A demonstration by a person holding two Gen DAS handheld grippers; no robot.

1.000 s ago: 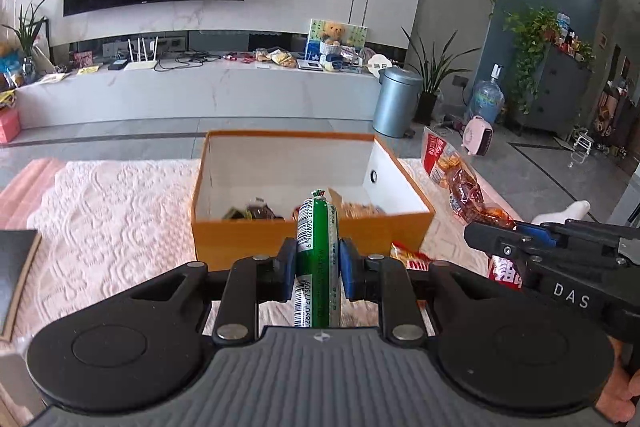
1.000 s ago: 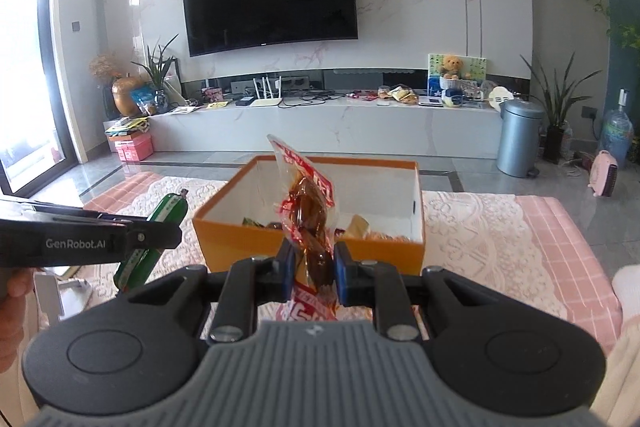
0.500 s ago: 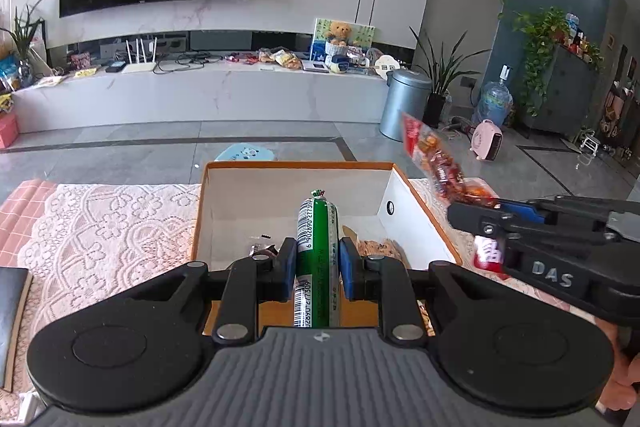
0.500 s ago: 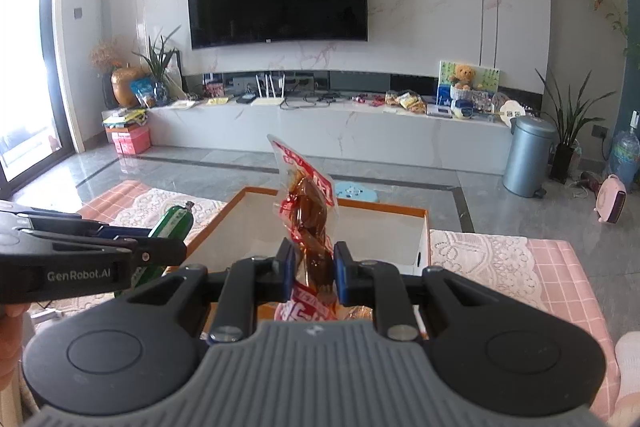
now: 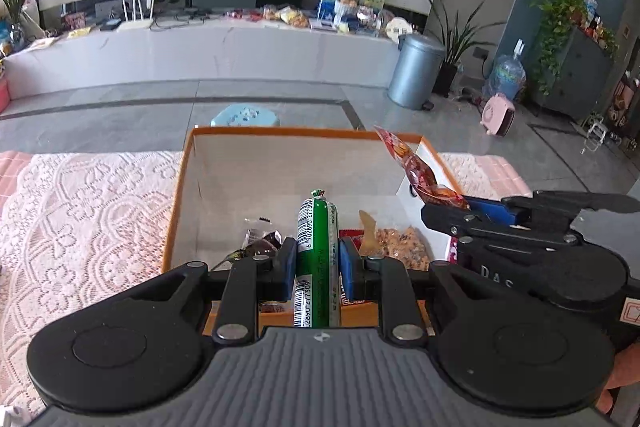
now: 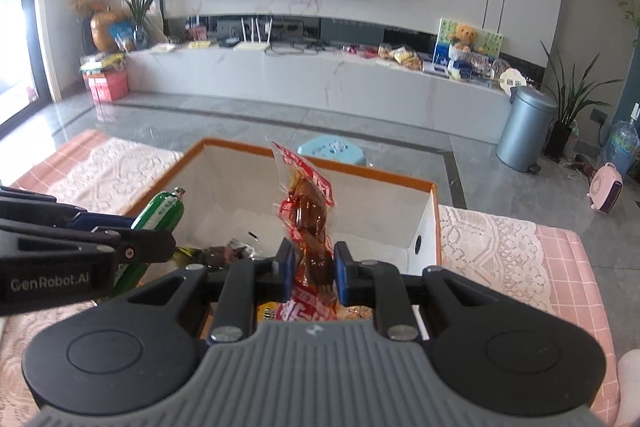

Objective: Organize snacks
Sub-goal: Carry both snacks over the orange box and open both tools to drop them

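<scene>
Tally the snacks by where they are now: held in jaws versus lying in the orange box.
Held in jaws: 2, green sausage stick and red meat packet.
Lying in orange box, those distinguishable: 2, dark wrapped candy and crumbly snack bag.
Total: 4.

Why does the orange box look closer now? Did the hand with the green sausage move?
Yes. The left gripper, shut on the green sausage, moved forward and over the orange box; the box's front wall, earlier in full view, is now mostly hidden beneath it.

Open box (image 5: 182, 187) top; snacks (image 5: 404, 247) on floor
</scene>
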